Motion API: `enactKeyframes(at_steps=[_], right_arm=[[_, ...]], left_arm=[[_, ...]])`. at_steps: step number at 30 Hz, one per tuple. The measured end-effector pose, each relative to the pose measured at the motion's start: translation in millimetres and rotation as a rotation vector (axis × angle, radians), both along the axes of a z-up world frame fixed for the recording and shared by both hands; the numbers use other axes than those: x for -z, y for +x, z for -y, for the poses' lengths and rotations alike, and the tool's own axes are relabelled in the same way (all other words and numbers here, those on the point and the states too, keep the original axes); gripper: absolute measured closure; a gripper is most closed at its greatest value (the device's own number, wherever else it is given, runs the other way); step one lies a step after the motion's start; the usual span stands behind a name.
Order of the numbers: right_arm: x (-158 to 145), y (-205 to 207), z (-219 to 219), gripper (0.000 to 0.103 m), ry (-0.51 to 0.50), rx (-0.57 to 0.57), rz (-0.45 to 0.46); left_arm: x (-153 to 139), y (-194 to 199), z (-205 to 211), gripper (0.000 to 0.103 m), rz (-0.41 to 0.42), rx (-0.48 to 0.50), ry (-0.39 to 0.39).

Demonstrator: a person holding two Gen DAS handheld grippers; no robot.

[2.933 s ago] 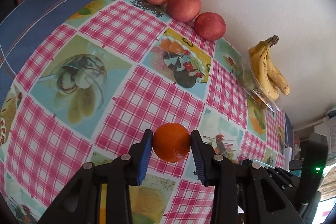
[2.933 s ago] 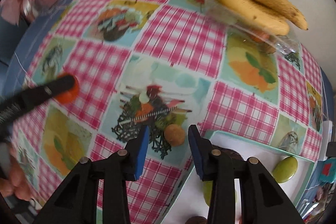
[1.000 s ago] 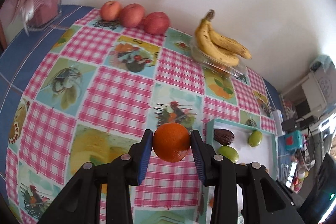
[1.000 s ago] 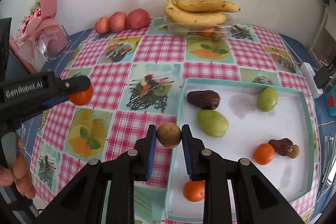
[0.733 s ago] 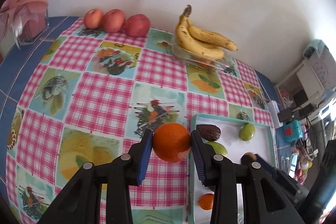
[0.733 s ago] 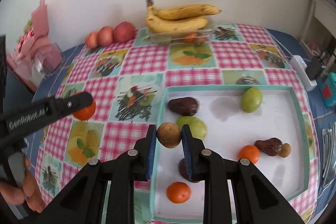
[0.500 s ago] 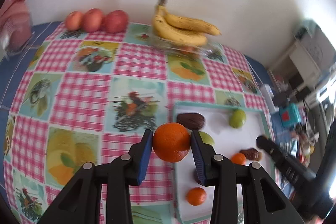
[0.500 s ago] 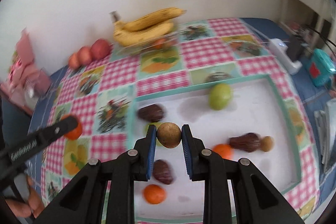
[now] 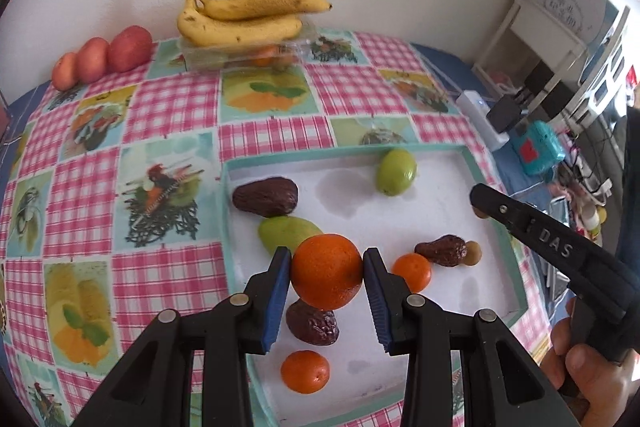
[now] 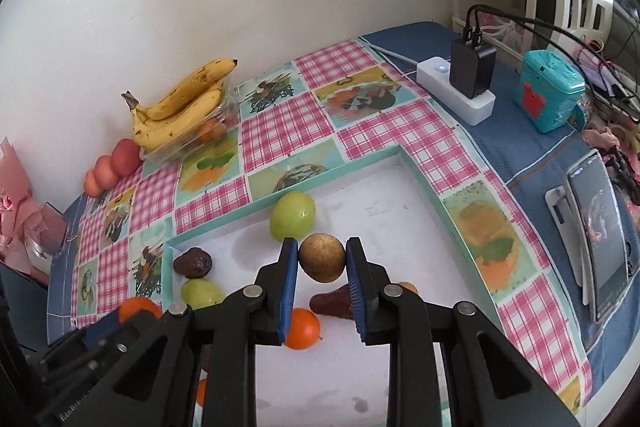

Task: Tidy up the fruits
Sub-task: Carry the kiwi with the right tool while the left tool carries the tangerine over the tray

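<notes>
My left gripper (image 9: 326, 277) is shut on an orange (image 9: 327, 276) and holds it above the near left part of a white tray with a teal rim (image 9: 348, 150). My right gripper (image 10: 322, 263) is shut on a small brown round fruit (image 10: 322, 257) above the tray (image 10: 424, 183). In the tray lie green fruits (image 9: 396, 171), dark brown fruits (image 9: 265, 196) and small oranges (image 9: 305, 371). The right gripper also shows in the left wrist view (image 9: 478, 203) at the tray's right side. The left gripper's orange shows low left in the right wrist view (image 10: 138, 308).
Bananas (image 9: 244, 17) lie on a clear box at the wall, with three red apples (image 9: 102, 57) to their left. A white power strip (image 10: 456, 89), a teal box (image 10: 548, 95) and a phone on a stand (image 10: 600, 231) are right of the tray.
Both grippers have carried their fruits rightward from the tablecloth to above the tray. The right gripper has swung further over the tray's middle.
</notes>
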State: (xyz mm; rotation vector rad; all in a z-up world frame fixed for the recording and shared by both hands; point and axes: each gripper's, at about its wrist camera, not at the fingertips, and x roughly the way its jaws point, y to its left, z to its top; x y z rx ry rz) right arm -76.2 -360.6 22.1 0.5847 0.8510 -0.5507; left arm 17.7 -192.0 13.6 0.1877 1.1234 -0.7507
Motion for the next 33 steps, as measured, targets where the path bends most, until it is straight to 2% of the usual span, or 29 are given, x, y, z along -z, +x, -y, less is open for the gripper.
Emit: enactKeyframes(at_steps=[7, 15, 23, 33], right_arm=[[29, 18, 5, 0.078, 0.040, -0.024, -0.074], [49, 32, 7, 0.077, 0.062, -0.044, -0.114], [61, 41, 10, 0.077, 0.071, -0.053, -0.139], [74, 46, 9, 0.077, 0.090, -0.059, -0.171]], left_arm=[[22, -2, 16, 0.064, -0.037, 0.022, 0.040], [40, -3, 31, 0.064, -0.059, 0.044, 0.066], [44, -4, 38, 0.064, -0.064, 0.075, 0.057], [50, -8, 40, 0.064, -0.070, 0.097, 0.083]])
